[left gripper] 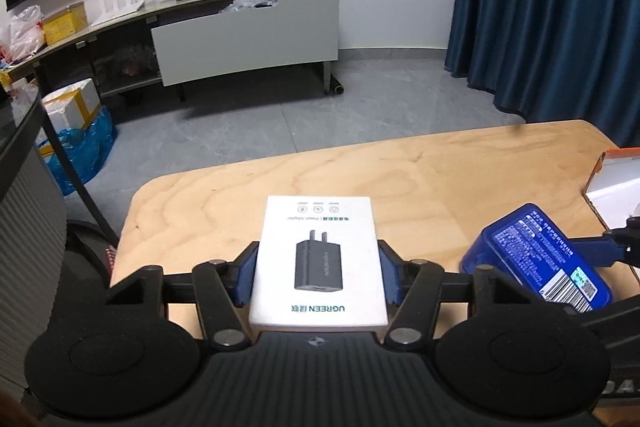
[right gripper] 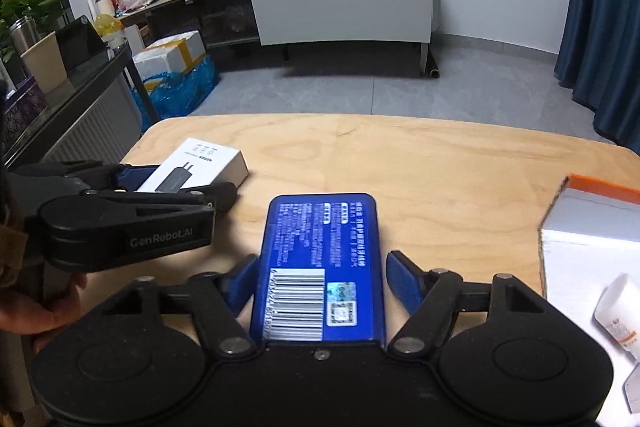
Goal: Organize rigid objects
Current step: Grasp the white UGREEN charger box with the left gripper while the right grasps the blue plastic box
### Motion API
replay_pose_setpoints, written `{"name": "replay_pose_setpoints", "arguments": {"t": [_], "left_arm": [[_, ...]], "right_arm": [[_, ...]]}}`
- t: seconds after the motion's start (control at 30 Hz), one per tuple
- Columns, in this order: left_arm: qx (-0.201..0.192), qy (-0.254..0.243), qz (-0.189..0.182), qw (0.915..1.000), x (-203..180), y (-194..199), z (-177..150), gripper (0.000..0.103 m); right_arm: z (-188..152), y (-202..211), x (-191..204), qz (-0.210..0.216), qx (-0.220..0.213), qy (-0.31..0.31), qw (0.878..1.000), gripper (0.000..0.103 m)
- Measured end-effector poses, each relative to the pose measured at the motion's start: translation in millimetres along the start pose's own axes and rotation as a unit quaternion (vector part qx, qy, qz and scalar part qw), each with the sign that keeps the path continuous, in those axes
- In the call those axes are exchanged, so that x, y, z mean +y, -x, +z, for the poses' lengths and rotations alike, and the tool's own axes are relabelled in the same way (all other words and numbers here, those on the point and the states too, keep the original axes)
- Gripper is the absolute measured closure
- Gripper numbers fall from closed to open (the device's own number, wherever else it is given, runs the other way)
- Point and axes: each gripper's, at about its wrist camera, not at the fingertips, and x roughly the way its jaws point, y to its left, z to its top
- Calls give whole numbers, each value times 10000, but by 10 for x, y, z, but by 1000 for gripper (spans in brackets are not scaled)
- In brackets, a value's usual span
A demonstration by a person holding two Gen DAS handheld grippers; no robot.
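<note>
Left gripper (left gripper: 318,277) sits dead centre at the bottom of its own view, both blue pads pressed against the long sides of the white charger box (left gripper: 318,263), clamped tight on it. The box lies face up, the printed picture of a black plug adapter in the middle, green lettering upside down along its near edge. Under it runs the wooden table (left gripper: 420,171), filling the middle band of the frame.

Over in the right wrist view, the right gripper (right gripper: 320,285) brackets the blue box (right gripper: 320,263), centre frame, barcode and small sticker towards the camera. The left pad touches the box's side; the right pad stands off with a sliver of table showing between, so the jaws look parted rather than clamped. Whether the box rests on the table or on the gripper body I cannot tell.

In that view the left gripper (right gripper: 180,183) shows at mid left with the white charger box (right gripper: 196,169) held in it, low over the table (right gripper: 420,155). At the right edge stands a white carton with an orange rim (right gripper: 592,215), and a white tube (right gripper: 620,311) lies in the lower right. In the left wrist view the blue box (left gripper: 540,259) appears at lower right, tilted, with the carton (left gripper: 616,183) just beyond it at the right edge.
</note>
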Motion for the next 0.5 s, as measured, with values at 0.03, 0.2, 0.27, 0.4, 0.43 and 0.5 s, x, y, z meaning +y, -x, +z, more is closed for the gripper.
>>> {"name": "replay_pose_setpoints", "arguments": {"t": [0.03, 0.2, 0.27, 0.4, 0.43, 0.5], "left_arm": [[14, 32, 1, 10000, -4, 9, 4, 44], [-14, 250, 319, 9992, -27, 230, -61, 44], [-80, 391, 406, 9984, -32, 384, -92, 44], [-140, 571, 583, 9966, -80, 680, -147, 44], [-178, 661, 618, 9957, -86, 764, -157, 44], [-256, 777, 662, 9944, -126, 936, -198, 44]], "right_arm": [[1, 7, 1, -1, -17, 30, 10000, 28], [-28, 144, 9, 14, -66, 80, 9999, 29], [-62, 254, 12, 39, -131, 119, 9998, 29], [-158, 497, 29, -2, -213, 307, 9993, 29], [-177, 571, 28, -5, -244, 327, 9992, 29], [-242, 727, 18, 11, -341, 314, 9989, 29]]}}
